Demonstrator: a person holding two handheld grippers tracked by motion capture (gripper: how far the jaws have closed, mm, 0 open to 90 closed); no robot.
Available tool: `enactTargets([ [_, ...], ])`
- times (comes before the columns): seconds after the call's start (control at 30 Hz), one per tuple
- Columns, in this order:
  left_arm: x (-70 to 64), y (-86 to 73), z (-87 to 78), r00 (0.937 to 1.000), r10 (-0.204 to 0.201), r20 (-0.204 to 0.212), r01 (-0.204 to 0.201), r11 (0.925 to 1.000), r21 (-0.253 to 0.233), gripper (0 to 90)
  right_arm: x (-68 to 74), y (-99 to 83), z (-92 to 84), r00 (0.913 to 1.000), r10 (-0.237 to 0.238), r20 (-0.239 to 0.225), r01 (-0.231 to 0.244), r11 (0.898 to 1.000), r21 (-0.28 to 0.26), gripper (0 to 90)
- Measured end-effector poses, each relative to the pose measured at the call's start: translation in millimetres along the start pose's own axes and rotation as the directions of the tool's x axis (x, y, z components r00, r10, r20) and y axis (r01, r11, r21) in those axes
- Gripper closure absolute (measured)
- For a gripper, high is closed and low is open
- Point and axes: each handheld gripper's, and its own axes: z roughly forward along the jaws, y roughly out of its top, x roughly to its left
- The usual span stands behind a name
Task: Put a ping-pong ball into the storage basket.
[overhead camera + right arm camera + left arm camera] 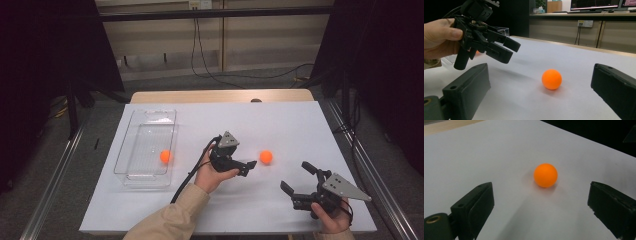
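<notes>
Orange against the white counter [280, 120], a small ball [266, 157] sits loose in the open, just ahead of the left gripper [246, 167]. A second orange ball [165, 156] already lies inside the clear plastic tray [145, 175] at the left side of the counter, so the work looks like collecting balls into that tray, with this one next in line.

From the left gripper view the ball [545, 175] rests a little beyond the two black jaws, which stand wide apart and hold nothing. That looks to me like the approach step: lined up, not yet around the ball. The right gripper [296, 181] waits lower down near the counter's front edge, its jaws spread as well and empty, pointed toward the same ball [551, 79], with the left gripper [506, 51] hanging above and beside it in that view.

The next move, I would judge, calls for the left gripper to slide forward until the ball sits between the jaws, then close gently. A round, light ball will roll off at any nudge from one jaw.
</notes>
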Motion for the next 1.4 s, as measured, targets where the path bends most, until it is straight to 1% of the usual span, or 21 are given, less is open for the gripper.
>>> enactTargets([
  [0.53, -1.8, -1.9, 7.5, 1.0000, 0.004, 0.007, -0.004, 0.9998, 0.019, 6.9, -0.9, -0.4, 0.7, 1.0000, -0.003, -0.005, 0.003, 1.000, 0.005, 1.5],
  [0.83, -1.1, -1.7, 7.6, 1.0000, 0.003, 0.005, -0.003, 0.9999, 0.015, 7.0, -0.4, 0.0, 1.1, 1.0000, 0.002, -0.004, -0.002, 1.000, 0.004, 1.5],
  [0.93, -1.4, -1.4, 8.2, 1.0000, 0.000, 0.008, 0.000, 1.0000, 0.010, 7.2, -0.2, -0.2, 1.6, 1.0000, -0.003, -0.006, 0.003, 1.000, 0.006, 1.5],
  [1.13, -1.6, -0.8, 9.5, 1.0000, 0.006, 0.008, -0.006, 0.9999, 0.013, 7.2, -0.4, -0.4, 1.4, 1.0000, -0.006, -0.006, 0.006, 1.000, 0.007, 1.5],
  [1.2, -1.9, -1.1, 10.6, 1.0000, 0.000, 0.009, 0.000, 0.9999, 0.012, 7.2, -0.4, -0.4, 1.6, 1.0000, -0.006, -0.006, 0.006, 1.000, 0.007, 1.5],
  [1.4, -2.1, -1.9, 13.3, 0.9999, 0.004, 0.010, -0.004, 0.9998, 0.017, 7.0, -0.5, -0.2, 1.9, 1.0000, -0.004, -0.007, 0.004, 1.000, 0.006, 1.5],
])
